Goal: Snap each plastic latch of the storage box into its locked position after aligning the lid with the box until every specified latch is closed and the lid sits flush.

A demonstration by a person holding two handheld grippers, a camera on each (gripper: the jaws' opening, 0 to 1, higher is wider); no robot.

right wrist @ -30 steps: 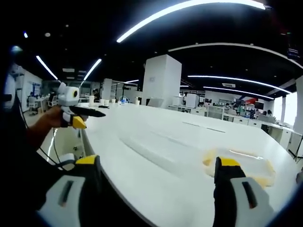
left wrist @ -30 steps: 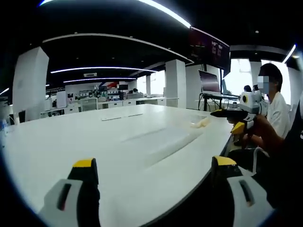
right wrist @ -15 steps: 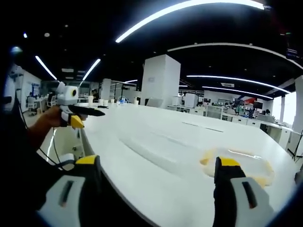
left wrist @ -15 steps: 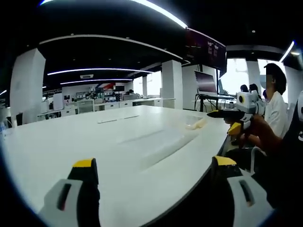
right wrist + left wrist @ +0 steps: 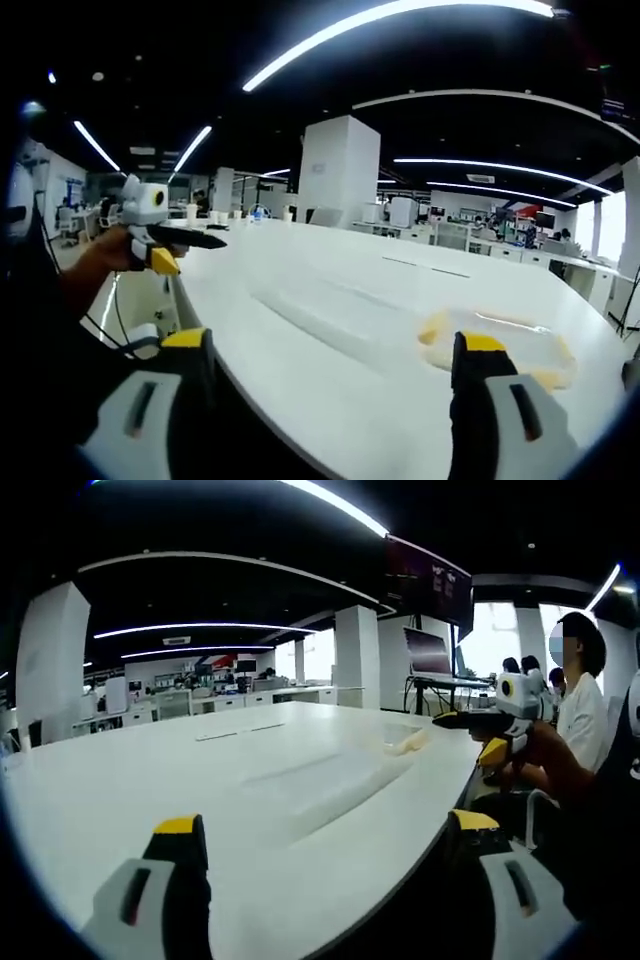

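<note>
Two hand-held grippers hover over the near edge of one white worktop (image 5: 150, 770), each with jaws spread wide and holding nothing. In the left gripper view, the left hand-held gripper (image 5: 325, 855) frames the worktop edge, and the right hand-held gripper (image 5: 470, 720) shows at the right. In the right gripper view, one clear lid (image 5: 340, 310) lies flat mid-worktop. One clear storage box (image 5: 500, 335) with yellow latches (image 5: 433, 326) sits just beyond it toward the right edge.

Bright ceiling light strips (image 5: 400, 20) glare on the white table (image 5: 150, 780) (edges bend heavily); distant background soft.
</note>
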